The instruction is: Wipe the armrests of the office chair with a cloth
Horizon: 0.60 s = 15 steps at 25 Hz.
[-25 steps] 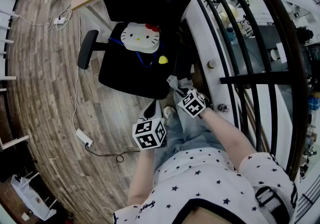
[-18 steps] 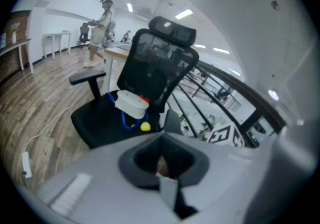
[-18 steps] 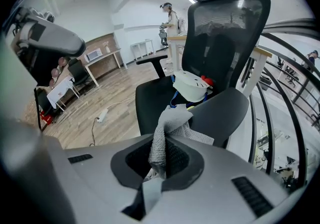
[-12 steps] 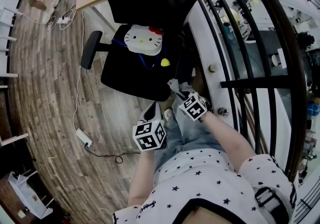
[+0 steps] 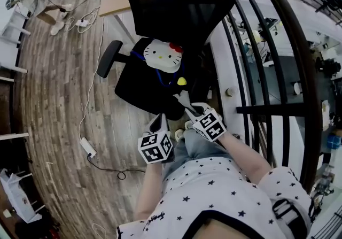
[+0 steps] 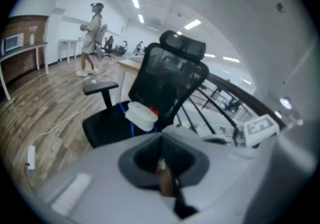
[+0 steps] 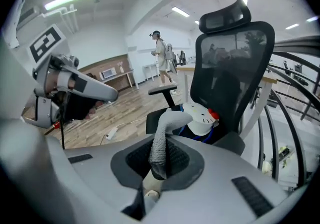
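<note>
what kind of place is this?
Probably an open-plan office or lab: a black mesh office chair, wood-plank floor, and long ceiling strip lights over distant white desks.

- Top (image 5: pixel 214 190): white, short-sleeved, scattered with small dark stars. A dark band trims the neckline at 6 o'clock in the head view, and there is small dark lettering on the sleeve at 7 o'clock.
- Jeans (image 5: pixel 195 147): pale blue denim.
- Strap (image 5: pixel 286 211): black and white with a buckle, on the shoulder at 5 o'clock.
- Left gripper (image 6: pixel 162 170): smooth light-grey shell with a dark-grey textured hollow round the jaws and a pale ribbed patch at 8 o'clock. Its left cube (image 5: pixel 156 147) is white with black square markers.
- Right gripper (image 7: pixel 154 170): the same grey shell and dark hollow, with dark ribbed patches at 4 and 8 o'clock. Its right cube (image 5: pixel 212 125) is marked likewise.
</note>
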Each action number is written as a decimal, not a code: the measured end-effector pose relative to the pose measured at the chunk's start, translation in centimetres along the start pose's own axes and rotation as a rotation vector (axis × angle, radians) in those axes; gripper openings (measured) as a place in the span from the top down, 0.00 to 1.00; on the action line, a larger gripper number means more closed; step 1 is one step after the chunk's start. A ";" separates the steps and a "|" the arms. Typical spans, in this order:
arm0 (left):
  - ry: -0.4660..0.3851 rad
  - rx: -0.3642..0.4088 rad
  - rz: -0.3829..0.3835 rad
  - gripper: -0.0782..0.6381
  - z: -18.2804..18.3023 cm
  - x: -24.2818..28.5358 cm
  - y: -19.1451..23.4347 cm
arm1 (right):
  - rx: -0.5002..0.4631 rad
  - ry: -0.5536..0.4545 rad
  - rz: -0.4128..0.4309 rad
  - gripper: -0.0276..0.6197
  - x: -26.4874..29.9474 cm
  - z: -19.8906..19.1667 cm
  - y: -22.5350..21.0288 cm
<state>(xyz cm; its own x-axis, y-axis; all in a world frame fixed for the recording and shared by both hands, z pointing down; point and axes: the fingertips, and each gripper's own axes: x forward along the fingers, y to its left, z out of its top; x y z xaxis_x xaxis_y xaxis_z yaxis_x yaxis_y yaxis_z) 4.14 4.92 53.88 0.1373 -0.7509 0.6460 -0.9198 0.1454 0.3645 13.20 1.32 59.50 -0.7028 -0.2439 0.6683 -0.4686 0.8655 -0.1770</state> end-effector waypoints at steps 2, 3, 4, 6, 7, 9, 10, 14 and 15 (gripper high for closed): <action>-0.032 -0.026 0.041 0.89 1.1 -0.4 0.6 | -0.030 -0.035 0.033 0.92 -0.5 2.0 0.3; -0.051 -0.042 0.064 0.89 1.7 -0.7 0.9 | -0.050 -0.049 0.053 0.92 -0.7 3.0 0.3; -0.070 -0.058 0.086 0.89 2.2 -0.9 1.2 | -0.071 -0.061 0.074 0.92 -0.9 3.8 0.4; -0.099 -0.088 0.124 0.89 2.9 -1.5 1.6 | -0.109 -0.079 0.113 0.92 -1.1 5.3 0.7; -0.110 -0.100 0.142 0.89 3.1 -1.9 1.8 | -0.126 -0.087 0.131 0.92 -1.2 6.0 0.9; -0.131 -0.118 0.174 0.89 3.7 -2.4 2.2 | -0.155 -0.104 0.165 0.92 -1.3 7.5 1.2; -0.142 -0.125 0.189 0.89 4.0 -2.7 2.3 | -0.163 -0.114 0.179 0.92 -1.4 8.3 1.3; -0.180 -0.165 0.245 0.89 4.4 -3.8 3.0 | -0.163 -0.149 0.238 0.92 -1.8 10.5 1.9; -0.187 -0.175 0.257 0.89 4.4 -3.9 3.2 | -0.165 -0.155 0.253 0.92 -1.9 11.0 2.1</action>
<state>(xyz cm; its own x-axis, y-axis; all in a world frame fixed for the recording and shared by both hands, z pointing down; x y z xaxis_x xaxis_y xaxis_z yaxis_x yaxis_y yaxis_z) -0.96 5.52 49.58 -0.1749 -0.7780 0.6034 -0.8363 0.4408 0.3260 7.68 -1.22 49.94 -0.8649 -0.0652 0.4978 -0.1848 0.9632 -0.1949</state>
